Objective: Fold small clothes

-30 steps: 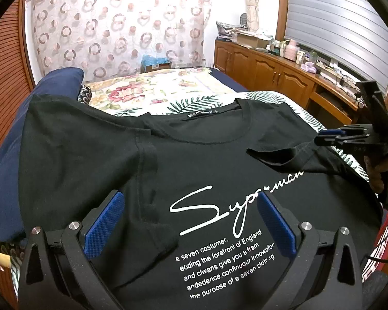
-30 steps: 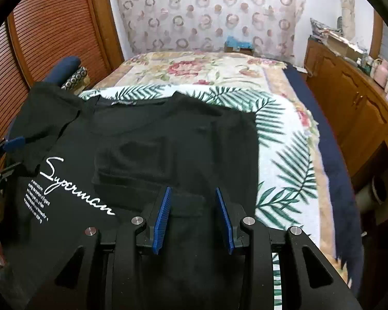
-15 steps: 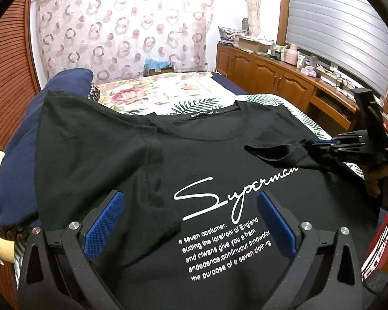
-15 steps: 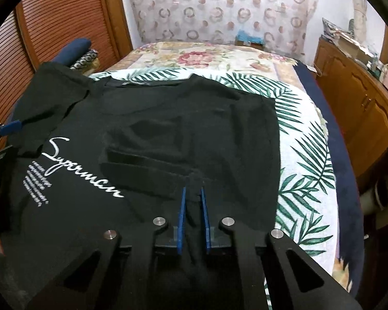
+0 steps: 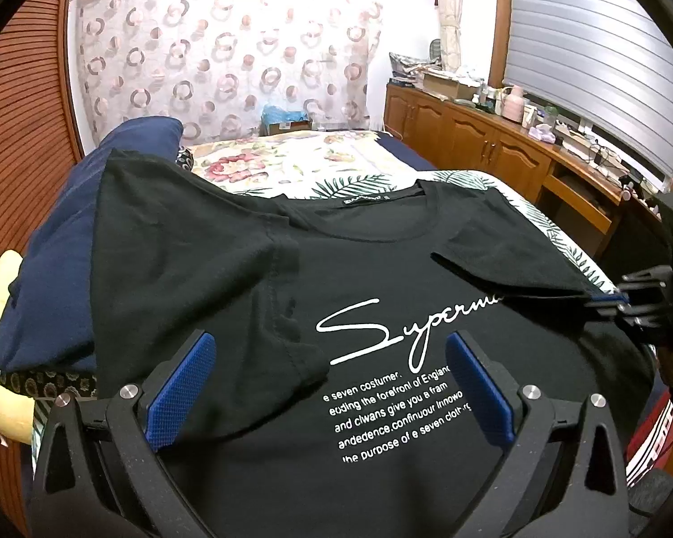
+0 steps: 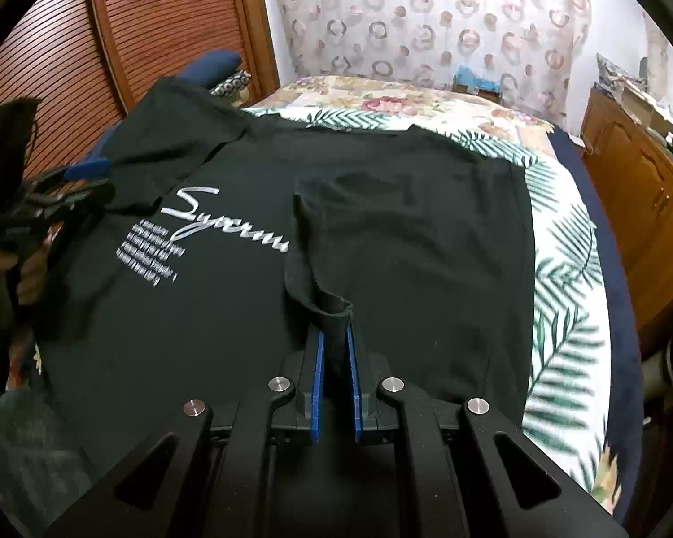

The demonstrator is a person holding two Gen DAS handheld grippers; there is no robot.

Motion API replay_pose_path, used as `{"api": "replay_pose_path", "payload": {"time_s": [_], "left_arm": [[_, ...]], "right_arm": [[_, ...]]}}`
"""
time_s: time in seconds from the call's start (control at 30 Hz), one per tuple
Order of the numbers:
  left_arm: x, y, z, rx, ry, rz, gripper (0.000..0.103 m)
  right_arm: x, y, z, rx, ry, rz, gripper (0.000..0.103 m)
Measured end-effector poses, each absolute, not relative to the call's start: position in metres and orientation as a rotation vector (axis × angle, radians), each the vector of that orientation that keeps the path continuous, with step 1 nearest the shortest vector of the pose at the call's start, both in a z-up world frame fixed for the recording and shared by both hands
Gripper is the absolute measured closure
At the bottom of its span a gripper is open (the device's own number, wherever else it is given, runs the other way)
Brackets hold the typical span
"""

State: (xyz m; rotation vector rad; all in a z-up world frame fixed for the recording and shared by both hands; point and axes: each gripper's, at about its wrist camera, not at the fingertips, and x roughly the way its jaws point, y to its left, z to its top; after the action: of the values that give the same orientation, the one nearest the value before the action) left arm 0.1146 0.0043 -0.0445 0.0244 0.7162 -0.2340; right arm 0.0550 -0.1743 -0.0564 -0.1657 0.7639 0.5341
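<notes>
Our right claw (image 6: 335, 358), low in its frame's centre, is pinched shut on cloth. Our left claw (image 5: 332, 385) gapes wide, bottom centre.

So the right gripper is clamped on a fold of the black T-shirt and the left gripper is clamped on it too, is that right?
Not quite. The left gripper is open, its blue pads apart above the black T-shirt, as the left wrist view shows. The right gripper is indeed clamped on a fold.

A bed (image 5: 291, 166) with floral and palm-leaf covers fills the room. Behind it hangs a sheer curtain (image 5: 229, 54) printed with rings. Louvered wooden doors (image 6: 157, 13) stand on one side, a cluttered wooden cabinet (image 5: 480, 139) under a window blind (image 5: 596, 45) on the other.
</notes>
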Motion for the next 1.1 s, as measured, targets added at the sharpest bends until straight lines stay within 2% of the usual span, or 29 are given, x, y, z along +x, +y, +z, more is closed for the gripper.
{"api": "replay_pose_path", "payload": {"time_s": [0.23,0.4,0.63,0.93,1.1], "left_arm": [[0.122,0.007,-0.044,0.023,0.716,-0.218,0.001],[0.126,0.011,-0.041,0.026,0.706,-0.203,0.001],[0.141,0.03,-0.03,0.025,0.687,-0.152,0.001],[0.173,0.072,-0.016,-0.014,0.672,-0.076,0.001],[0.191,0.091,-0.009,-0.012,0.662,-0.045,0.01]], "right_arm": [[0.033,-0.183,-0.054,-0.135,0.785,0.521,0.093],[0.025,-0.185,-0.043,-0.133,0.764,0.527,0.086],[0.056,-0.19,-0.034,-0.156,0.749,0.471,0.059],[0.125,-0.181,-0.05,-0.176,0.764,0.436,0.059],[0.156,-0.163,-0.058,-0.211,0.774,0.442,0.059]]}}
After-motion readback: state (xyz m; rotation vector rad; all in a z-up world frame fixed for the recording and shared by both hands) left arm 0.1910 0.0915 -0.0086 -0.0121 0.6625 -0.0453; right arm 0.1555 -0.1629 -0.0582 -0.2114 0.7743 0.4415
